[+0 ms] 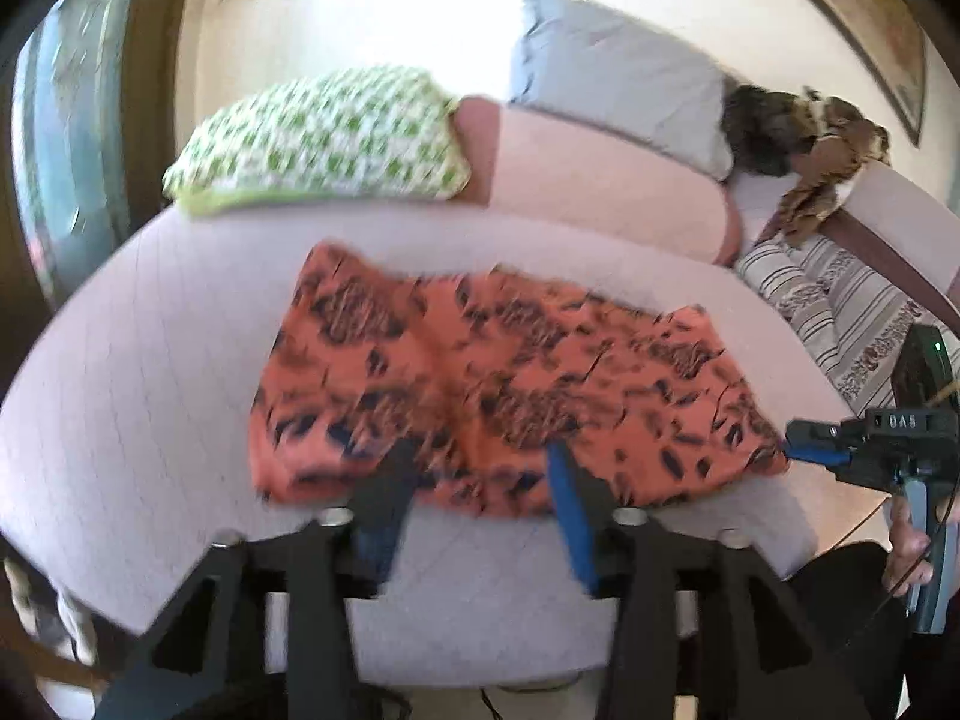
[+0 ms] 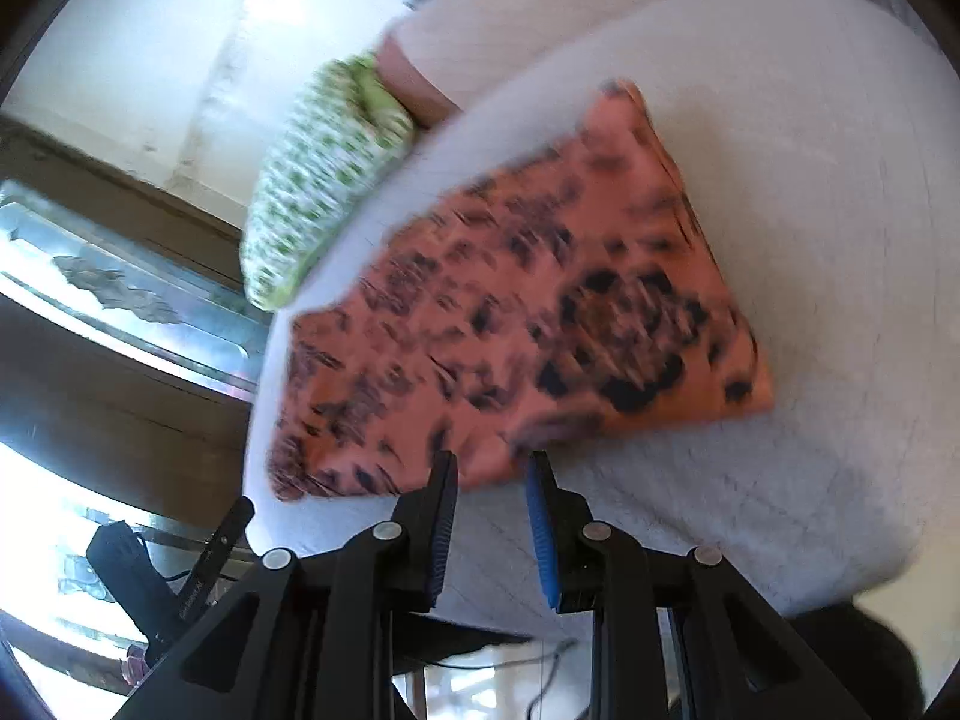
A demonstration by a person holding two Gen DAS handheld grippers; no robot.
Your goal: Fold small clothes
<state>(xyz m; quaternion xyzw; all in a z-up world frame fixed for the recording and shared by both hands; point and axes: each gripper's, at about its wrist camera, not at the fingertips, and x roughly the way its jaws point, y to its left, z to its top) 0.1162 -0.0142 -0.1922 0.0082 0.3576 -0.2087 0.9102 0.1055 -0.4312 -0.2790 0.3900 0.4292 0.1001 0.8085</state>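
An orange garment with dark print (image 1: 498, 372) lies folded flat on a pale quilted surface (image 1: 150, 360). In the left wrist view my left gripper (image 1: 480, 468) hovers at the garment's near edge, jaws wide apart with nothing pinched between them. My right gripper (image 1: 807, 447) shows at the far right by the garment's right corner, with a hand (image 1: 906, 546) on its handle. In the right wrist view the garment (image 2: 522, 312) fills the middle. My right gripper (image 2: 492, 471) sits at its near edge with a narrow gap between the blue pads (image 2: 540, 516), which do not press the cloth.
A green-and-white patterned cloth (image 1: 318, 138) lies at the back left against a pink bolster (image 1: 600, 180). Behind are a grey pillow (image 1: 618, 78) and a crumpled brown cloth (image 1: 810, 138). A striped cushion (image 1: 840, 306) sits right of the surface. The rounded near edge (image 1: 480, 648) drops off.
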